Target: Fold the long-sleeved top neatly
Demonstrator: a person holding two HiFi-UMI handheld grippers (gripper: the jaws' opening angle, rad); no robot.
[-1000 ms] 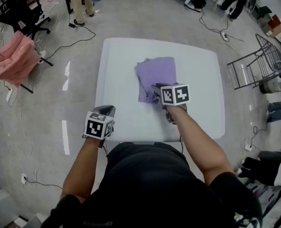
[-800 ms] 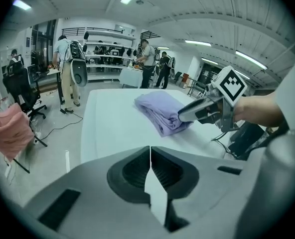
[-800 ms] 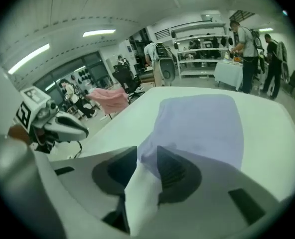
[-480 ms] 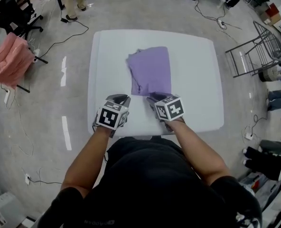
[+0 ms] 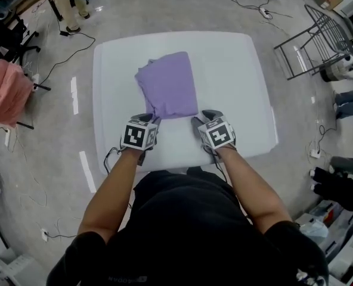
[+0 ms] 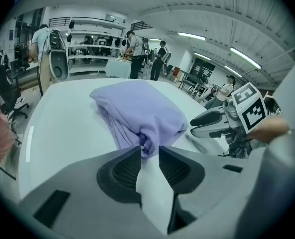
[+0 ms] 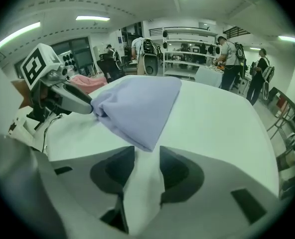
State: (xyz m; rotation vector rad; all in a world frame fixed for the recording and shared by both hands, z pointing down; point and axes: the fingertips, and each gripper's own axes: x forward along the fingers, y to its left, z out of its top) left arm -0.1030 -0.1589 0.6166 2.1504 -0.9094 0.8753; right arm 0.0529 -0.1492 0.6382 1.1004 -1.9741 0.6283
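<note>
Head view shows the folded purple long-sleeved top (image 5: 167, 88) lying on the white worktop (image 5: 242, 82). The left gripper (image 6: 146, 151) has just been opening its jaws, which stand apart with the top's near corner at their tips, unpinched. The right gripper (image 7: 147, 151) has likewise just been opening and is released, the other near corner just reaching its gap.
</note>
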